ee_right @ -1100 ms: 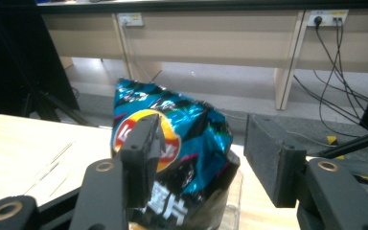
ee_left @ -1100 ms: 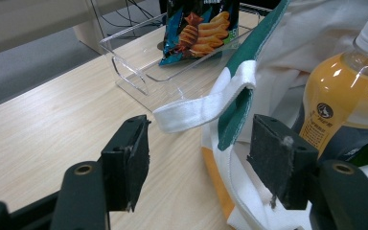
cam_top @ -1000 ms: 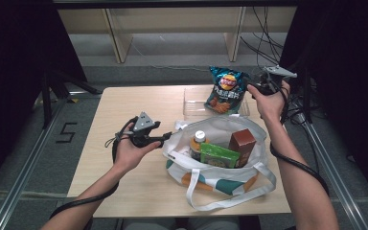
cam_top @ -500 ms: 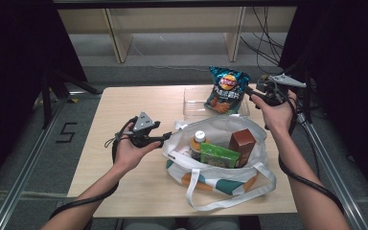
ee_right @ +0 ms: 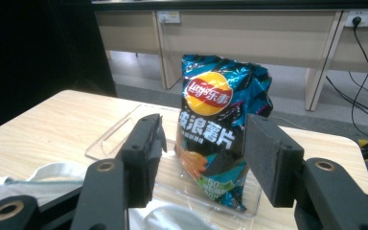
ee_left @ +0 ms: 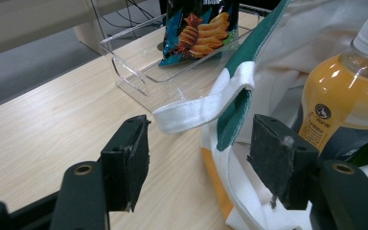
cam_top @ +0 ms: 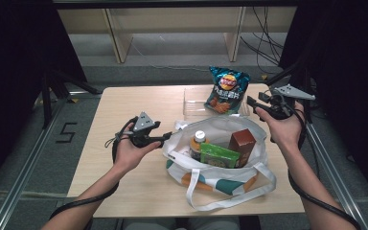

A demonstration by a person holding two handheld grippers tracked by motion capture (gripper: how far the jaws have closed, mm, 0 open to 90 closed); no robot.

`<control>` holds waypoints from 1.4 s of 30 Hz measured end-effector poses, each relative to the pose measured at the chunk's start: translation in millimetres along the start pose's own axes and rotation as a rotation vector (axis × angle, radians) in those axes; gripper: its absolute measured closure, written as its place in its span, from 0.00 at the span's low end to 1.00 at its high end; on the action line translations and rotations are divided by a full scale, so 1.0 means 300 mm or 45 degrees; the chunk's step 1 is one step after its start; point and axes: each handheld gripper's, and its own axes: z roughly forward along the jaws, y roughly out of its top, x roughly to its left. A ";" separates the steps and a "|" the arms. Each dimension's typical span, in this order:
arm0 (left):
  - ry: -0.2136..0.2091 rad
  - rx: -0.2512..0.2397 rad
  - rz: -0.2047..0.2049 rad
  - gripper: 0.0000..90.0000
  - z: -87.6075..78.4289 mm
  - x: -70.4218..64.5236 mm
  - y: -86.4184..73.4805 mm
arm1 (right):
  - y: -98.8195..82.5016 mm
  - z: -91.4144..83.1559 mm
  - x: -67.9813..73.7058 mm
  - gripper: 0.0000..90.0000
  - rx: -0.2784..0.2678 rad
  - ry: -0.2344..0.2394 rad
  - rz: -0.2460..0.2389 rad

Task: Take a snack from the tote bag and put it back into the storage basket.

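While the left claw (cam_top: 165,139), jaws apart, straddles the tote bag (cam_top: 249,125) rim at nine o'clock to spread it, the empty right claw (cam_top: 252,101) gapes beyond the chip bag (cam_top: 226,89) standing in the clear tray (cam_top: 191,103).

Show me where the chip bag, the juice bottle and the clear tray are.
chip bag (ee_right: 218,139), right gripper view, middle of its printed front.
juice bottle (ee_left: 345,100), left gripper view, its orange body.
clear tray (ee_left: 134,76), left gripper view, its near wall.
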 end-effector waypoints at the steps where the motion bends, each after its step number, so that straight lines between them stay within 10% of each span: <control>1: 0.000 0.000 -0.001 0.42 0.000 0.000 0.000 | -0.002 -0.011 0.007 0.54 0.015 0.006 0.025; 42: -0.003 -0.018 -0.006 0.42 -0.004 0.005 0.008 | -0.108 -0.204 0.128 0.48 -0.005 0.124 0.033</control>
